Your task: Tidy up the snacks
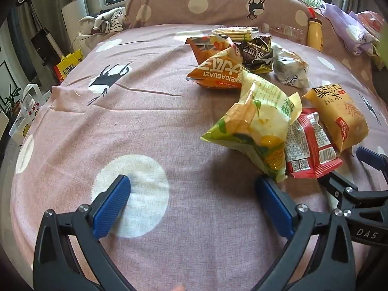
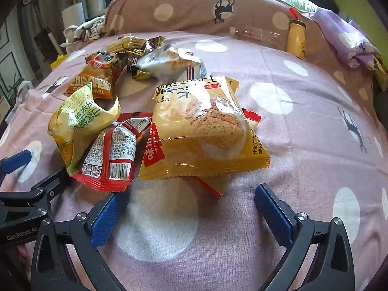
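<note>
From the left wrist, the left gripper (image 1: 191,203) was spread wide and held nothing; it hung over a bare part of the bed (image 1: 145,111), with the snacks up and to the right; the green bag (image 1: 254,126) was closest, just past the right pad, and the red bag (image 1: 308,145) lay beside it, partly under it. From the right wrist, the right gripper (image 2: 191,211) was spread wide too, and empty; the yellow bag (image 2: 201,131) sat right ahead, lying on top of a red bag (image 2: 111,150). A good first move, I think, was to take the top bag by a flat edge and squeeze gently, so the crispy food inside would not break.
</note>
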Available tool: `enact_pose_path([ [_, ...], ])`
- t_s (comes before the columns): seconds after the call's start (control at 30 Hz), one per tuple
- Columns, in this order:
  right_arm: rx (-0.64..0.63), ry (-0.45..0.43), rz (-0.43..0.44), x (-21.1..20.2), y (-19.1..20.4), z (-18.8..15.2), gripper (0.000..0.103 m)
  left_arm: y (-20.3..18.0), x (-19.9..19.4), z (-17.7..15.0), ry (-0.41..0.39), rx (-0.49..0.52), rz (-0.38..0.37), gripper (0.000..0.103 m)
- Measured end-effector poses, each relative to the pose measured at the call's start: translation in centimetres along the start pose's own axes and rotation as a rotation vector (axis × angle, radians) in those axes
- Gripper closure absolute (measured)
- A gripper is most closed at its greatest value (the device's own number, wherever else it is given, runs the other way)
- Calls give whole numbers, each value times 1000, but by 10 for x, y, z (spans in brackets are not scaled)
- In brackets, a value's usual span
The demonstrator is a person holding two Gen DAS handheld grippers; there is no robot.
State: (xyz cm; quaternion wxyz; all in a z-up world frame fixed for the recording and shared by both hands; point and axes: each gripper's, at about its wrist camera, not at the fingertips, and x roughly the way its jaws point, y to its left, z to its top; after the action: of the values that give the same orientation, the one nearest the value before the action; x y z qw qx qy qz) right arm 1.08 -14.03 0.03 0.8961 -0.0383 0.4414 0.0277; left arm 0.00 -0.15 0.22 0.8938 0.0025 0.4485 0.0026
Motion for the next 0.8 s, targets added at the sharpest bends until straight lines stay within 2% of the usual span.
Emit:
enact_pose_path([
  [0.8, 0, -1, 0, 0, 0, 0, 1, 2, -1, -1, -3, 0, -1, 0],
])
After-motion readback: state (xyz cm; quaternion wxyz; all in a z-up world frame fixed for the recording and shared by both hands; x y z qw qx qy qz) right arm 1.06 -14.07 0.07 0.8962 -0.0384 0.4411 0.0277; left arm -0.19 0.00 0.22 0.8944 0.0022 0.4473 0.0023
